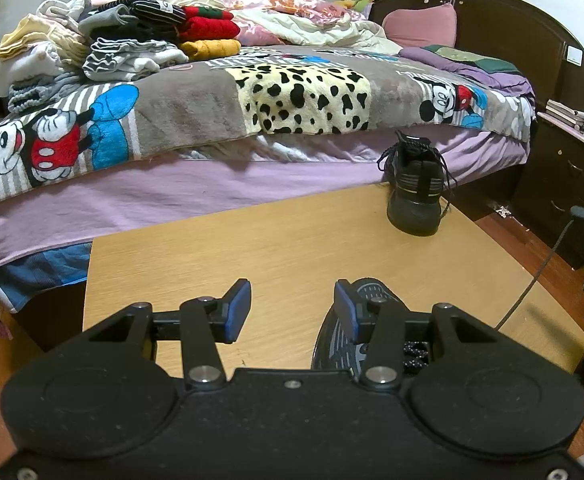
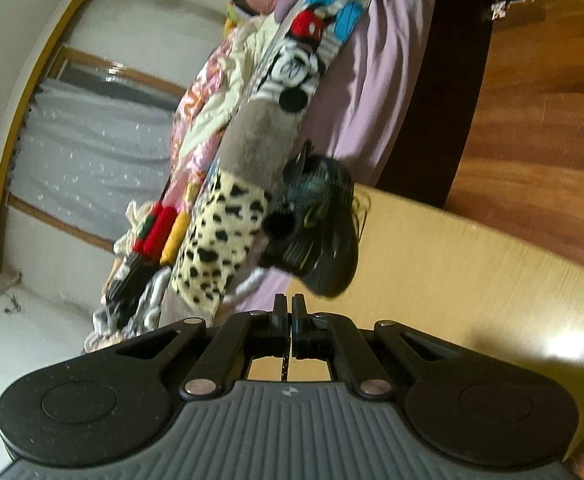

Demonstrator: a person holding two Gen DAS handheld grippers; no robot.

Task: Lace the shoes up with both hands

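In the left wrist view a black shoe [image 1: 376,292] lies close below my left gripper [image 1: 292,308], its speckled laces [image 1: 416,354] showing behind the right finger. That gripper is open, its blue pads [image 1: 239,308] apart with only the wooden table [image 1: 292,248] between them. From beside this shoe a dark shoelace [image 1: 532,280] stretches taut up to the right edge. A second black shoe [image 1: 414,188] stands at the table's far edge; the right wrist view shows the same shoe [image 2: 320,232] blurred. My right gripper [image 2: 289,308] is shut on the thin speckled shoelace [image 2: 285,360].
A bed [image 1: 211,184] with a cartoon blanket and piles of folded clothes [image 1: 111,44] runs along the table's far side. A dark headboard and nightstand [image 1: 564,168] stand at the right. Wooden floor [image 2: 532,120] surrounds the table.
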